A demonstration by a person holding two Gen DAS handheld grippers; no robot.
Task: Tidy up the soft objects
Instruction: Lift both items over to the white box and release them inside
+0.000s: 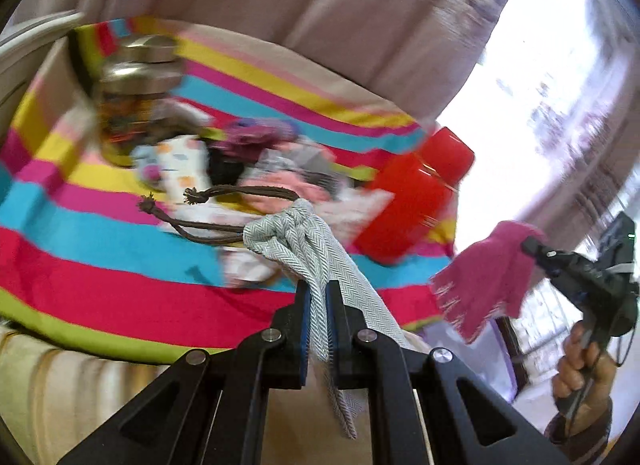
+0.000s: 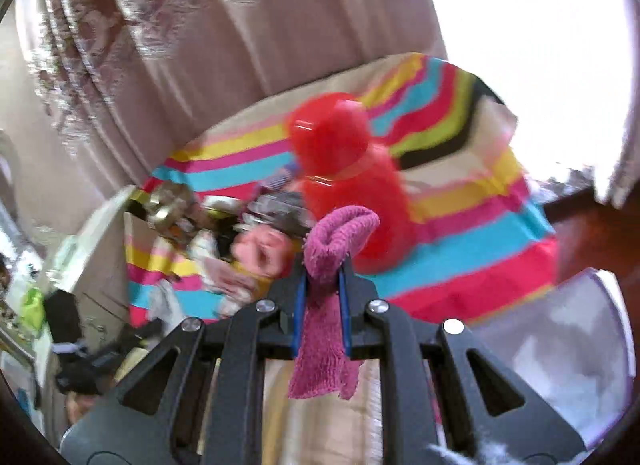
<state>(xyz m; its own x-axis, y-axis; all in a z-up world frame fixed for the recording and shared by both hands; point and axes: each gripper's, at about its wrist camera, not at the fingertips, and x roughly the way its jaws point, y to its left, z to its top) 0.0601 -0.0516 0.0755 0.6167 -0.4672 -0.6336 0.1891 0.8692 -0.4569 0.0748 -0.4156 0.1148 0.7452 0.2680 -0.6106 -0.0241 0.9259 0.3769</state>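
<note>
Herringbone pouch [image 1: 304, 249] pinched in left tool [image 1: 319, 297] | pink cloth [image 2: 324, 285] pinched in right tool [image 2: 323, 289]

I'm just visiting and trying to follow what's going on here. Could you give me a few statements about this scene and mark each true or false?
1. The left claw is shut on a grey herringbone drawstring bag. True.
2. The right claw is empty. False: it grips a pink knitted cloth.
3. A red bottle stands on the striped cloth. True.
4. The striped cloth is plain white. False: it has bright coloured stripes.
</note>
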